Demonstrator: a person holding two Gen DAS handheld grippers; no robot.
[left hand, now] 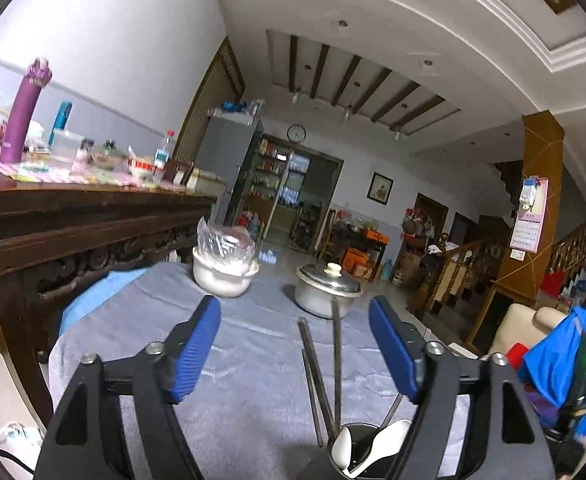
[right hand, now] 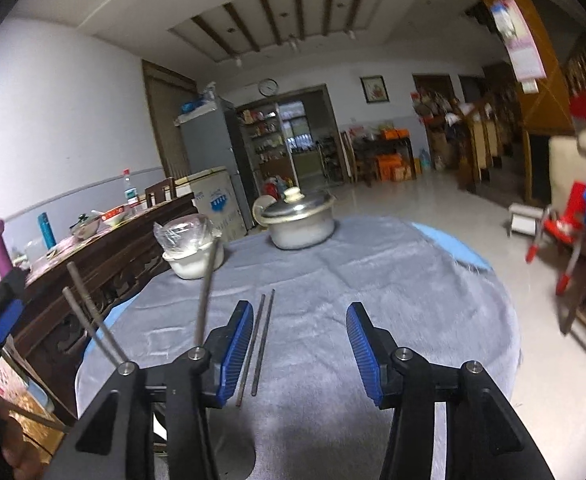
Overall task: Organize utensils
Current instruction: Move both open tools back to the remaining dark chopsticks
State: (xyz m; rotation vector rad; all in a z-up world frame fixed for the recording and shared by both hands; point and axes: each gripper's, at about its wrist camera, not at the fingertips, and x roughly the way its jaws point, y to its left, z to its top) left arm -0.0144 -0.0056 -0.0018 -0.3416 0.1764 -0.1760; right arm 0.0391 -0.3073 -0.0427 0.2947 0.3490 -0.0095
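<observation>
My left gripper [left hand: 295, 314] hangs open over the grey tablecloth [left hand: 253, 360], nothing between its blue pads. Just beneath it a dark utensil holder [left hand: 367, 432] stands at the bottom of the left wrist view. It holds white spoons [left hand: 343, 448] and several upright metal chopsticks [left hand: 336, 360]. My right gripper [right hand: 299, 306] is open too. A pair of dark chopsticks [right hand: 261, 344] lies flat on the cloth just inside its left finger, not pressed by either pad. Upright chopsticks [right hand: 207, 292] rise at the left of the right wrist view, their base hidden behind the gripper body.
A lidded steel pot [right hand: 299, 220] and a white bowl with a plastic bag in it [right hand: 191, 248] stand at the round table's far side. A dark carved sideboard [left hand: 93, 216] crowded with bottles runs along the left. A red stool [right hand: 561, 236] stands off to the right.
</observation>
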